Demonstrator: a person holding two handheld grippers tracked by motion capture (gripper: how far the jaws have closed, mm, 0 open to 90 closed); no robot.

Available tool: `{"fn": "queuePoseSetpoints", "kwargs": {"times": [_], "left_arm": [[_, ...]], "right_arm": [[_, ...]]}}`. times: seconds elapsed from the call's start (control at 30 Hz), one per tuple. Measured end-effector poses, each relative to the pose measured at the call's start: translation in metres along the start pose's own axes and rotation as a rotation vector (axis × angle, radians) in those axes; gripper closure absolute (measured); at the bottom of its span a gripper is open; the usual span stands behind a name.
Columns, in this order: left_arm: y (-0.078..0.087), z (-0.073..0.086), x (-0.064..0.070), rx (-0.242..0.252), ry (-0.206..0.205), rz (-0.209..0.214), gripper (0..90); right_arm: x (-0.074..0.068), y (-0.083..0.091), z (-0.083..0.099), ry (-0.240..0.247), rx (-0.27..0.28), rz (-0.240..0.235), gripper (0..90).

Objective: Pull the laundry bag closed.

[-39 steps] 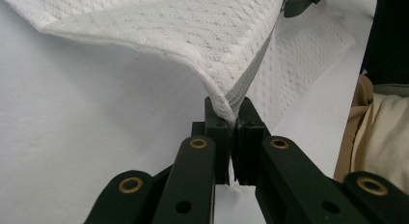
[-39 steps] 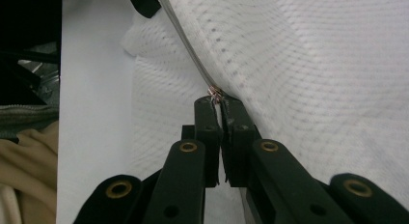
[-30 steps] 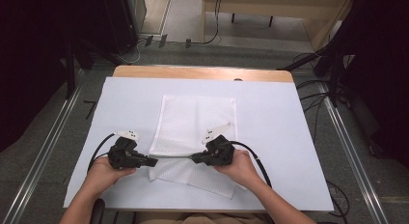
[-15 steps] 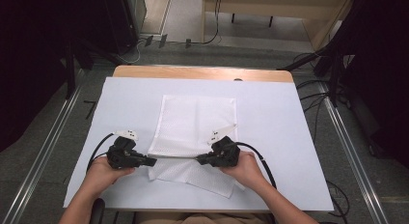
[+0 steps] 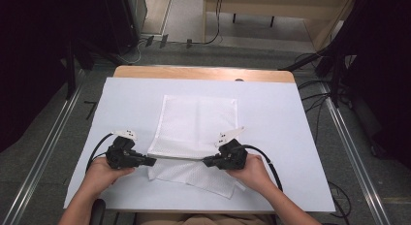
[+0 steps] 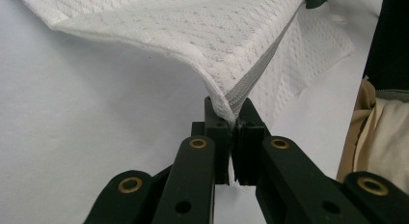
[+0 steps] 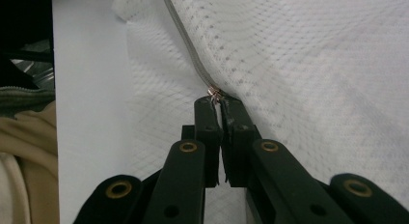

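A white mesh bag [image 5: 198, 120] lies flat at the middle of the white table [image 5: 286, 123]. A grey zipper [image 5: 179, 158] runs along its near edge, stretched taut between the two grippers. My left gripper [image 5: 152, 161] is shut on the bag's left near corner [image 6: 226, 101] at the zipper's end, and the fabric is lifted there. My right gripper [image 5: 206, 162] is shut on the small metal zipper pull [image 7: 213, 92], with the grey zipper [image 7: 188, 45] running away from it. A flap of mesh [image 5: 203, 179] lies below the zipper toward the person.
The table's wooden far edge [image 5: 203, 73] sits beyond the white cover. Black cables [image 5: 99, 147] trail from both grippers. Metal rails [image 5: 43, 157] run along both sides of the table. The person's beige clothing [image 6: 381, 132] is close to the near edge.
My right gripper has slid to the right along the zipper line, taking the pull with it. The left gripper has kept its place on the corner.
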State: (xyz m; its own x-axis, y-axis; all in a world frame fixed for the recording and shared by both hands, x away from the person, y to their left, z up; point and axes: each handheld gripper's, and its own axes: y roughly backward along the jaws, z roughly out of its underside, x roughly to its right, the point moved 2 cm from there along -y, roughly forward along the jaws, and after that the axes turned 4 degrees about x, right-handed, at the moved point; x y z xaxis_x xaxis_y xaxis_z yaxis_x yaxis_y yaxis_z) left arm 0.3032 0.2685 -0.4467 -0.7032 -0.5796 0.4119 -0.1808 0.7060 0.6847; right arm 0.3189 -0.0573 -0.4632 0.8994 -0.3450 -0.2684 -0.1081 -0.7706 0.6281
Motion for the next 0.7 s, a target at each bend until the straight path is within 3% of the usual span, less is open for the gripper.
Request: {"fn": "queuePoseSetpoints", "kwargs": {"times": [0.7], "left_arm": [[0.002,0.0,-0.002,-0.005,0.002,-0.005,87.7]], "right_arm": [[0.007,0.018,0.012,-0.028,0.0,0.023,88.1]]}}
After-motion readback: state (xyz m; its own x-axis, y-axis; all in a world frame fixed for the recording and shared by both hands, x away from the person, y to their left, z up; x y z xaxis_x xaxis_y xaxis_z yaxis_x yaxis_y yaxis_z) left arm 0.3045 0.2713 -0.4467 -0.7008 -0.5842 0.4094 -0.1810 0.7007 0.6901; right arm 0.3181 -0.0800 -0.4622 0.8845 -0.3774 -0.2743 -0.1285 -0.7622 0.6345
